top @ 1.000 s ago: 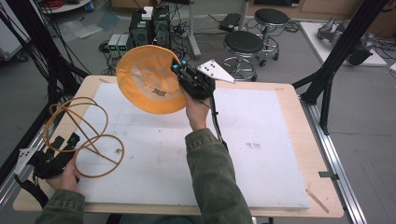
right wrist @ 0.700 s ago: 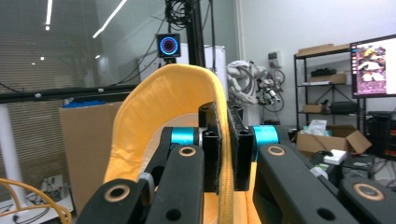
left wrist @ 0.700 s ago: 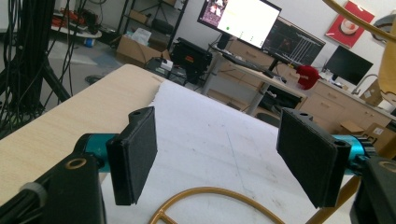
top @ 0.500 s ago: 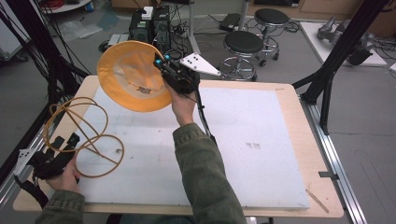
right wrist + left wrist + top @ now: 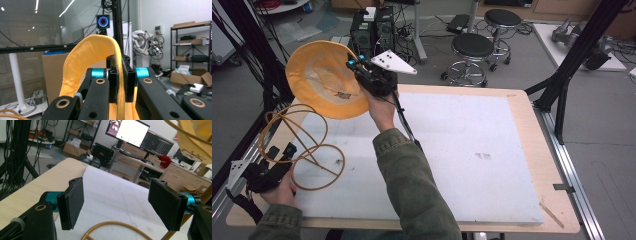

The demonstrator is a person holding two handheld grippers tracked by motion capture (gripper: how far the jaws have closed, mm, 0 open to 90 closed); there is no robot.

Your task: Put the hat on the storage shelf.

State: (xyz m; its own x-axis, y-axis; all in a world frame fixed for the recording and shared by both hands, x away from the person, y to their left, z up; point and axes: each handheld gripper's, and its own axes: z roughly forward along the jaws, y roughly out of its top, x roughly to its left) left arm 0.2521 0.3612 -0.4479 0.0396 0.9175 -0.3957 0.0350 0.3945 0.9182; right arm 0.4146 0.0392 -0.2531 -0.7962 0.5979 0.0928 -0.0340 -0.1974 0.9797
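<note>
1. The right tool (image 5: 362, 70) is held up over the far left corner of the desk (image 5: 522, 107); its jaws are clamped on the brim of a yellow hat (image 5: 324, 82); in the right gripper view the brim (image 5: 121, 75) runs up between the two black pads, pinched tight, and the hat curves away to the left.
2. The hat is in the air, clear of the desk, tilted so its open underside faces the high camera; a small printed label shows inside near the brim.
3. The left tool (image 5: 274, 162) lies low at the near left edge of the desk, in the person's left hand (image 5: 282, 187); its jaws stand wide apart with nothing between them (image 5: 120, 205).
4. A gold wire frame (image 5: 299, 145) of looped rings stands on the white mat (image 5: 462, 150) at the left, just beside the left tool; one ring curves below the open jaws in the left gripper view (image 5: 115, 227); whether it touches them I cannot tell.
5. The hat and the frame are apart, the hat above and beyond it.
</note>
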